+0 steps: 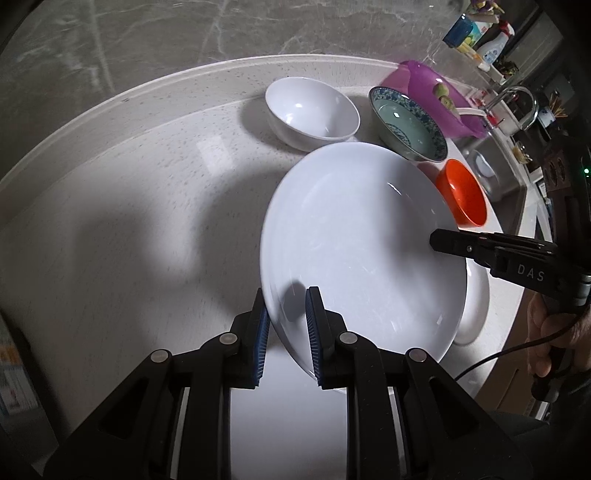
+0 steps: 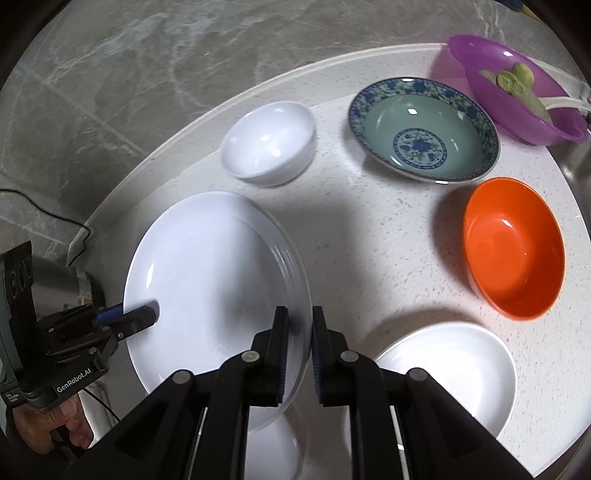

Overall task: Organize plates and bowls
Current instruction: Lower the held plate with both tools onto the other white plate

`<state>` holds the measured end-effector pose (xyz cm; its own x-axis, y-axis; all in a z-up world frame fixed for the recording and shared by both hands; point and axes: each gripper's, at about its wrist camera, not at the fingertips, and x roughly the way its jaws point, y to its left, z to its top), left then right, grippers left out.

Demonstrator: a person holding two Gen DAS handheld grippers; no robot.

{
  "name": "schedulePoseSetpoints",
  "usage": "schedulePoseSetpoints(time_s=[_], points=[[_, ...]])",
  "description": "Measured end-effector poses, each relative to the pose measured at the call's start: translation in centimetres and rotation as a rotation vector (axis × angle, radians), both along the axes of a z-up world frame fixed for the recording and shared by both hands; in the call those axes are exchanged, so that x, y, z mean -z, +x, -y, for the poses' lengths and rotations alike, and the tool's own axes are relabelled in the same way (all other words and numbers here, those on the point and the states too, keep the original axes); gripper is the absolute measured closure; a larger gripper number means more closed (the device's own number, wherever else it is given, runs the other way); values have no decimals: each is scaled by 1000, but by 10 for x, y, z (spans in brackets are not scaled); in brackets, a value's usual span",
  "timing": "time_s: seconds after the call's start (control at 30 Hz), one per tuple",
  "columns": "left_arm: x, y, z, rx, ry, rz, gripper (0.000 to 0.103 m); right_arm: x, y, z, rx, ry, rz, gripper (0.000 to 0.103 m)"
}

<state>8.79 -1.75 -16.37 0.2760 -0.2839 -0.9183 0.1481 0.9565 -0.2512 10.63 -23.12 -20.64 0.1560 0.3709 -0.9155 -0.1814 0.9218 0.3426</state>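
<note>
A large white plate (image 1: 354, 240) is held tilted above the counter by both grippers; it also shows in the right wrist view (image 2: 207, 273). My left gripper (image 1: 286, 332) is shut on its near-left rim. My right gripper (image 2: 300, 354) is shut on its opposite rim, and shows as a black finger in the left wrist view (image 1: 458, 245). On the counter stand a white bowl (image 2: 269, 142), a blue-patterned green bowl (image 2: 421, 129), an orange bowl (image 2: 513, 247) and a small white plate (image 2: 458, 373). Another white dish (image 2: 273, 450) lies under the held plate.
A purple basin (image 2: 517, 107) with green produce sits at the back right beside the sink and tap (image 1: 517, 99). Bottles (image 1: 476, 33) stand against the marble wall. A metal appliance (image 2: 62, 280) and cable lie at the counter's left. The counter (image 1: 129, 221) edge curves around.
</note>
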Motion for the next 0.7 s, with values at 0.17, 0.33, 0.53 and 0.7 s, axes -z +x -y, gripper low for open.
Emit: schedulePoseSetpoints(time_s=[0.17,0.33,0.53,0.7], points=[[-7,-30,-10,-18,-4,0,86,-13,-22,-7,-31,7,13,89],[-6,-62,-20,-43,-14,-10,86,-22,-42,-14,-65,12,24,89],[4,-100,-27,-67,-37,-40,86,-21,-61,-21,-101,8,23,89],[16,-129,-32,-87,-44,-66,86,-10,-77,-26,-124,2,-3,89]])
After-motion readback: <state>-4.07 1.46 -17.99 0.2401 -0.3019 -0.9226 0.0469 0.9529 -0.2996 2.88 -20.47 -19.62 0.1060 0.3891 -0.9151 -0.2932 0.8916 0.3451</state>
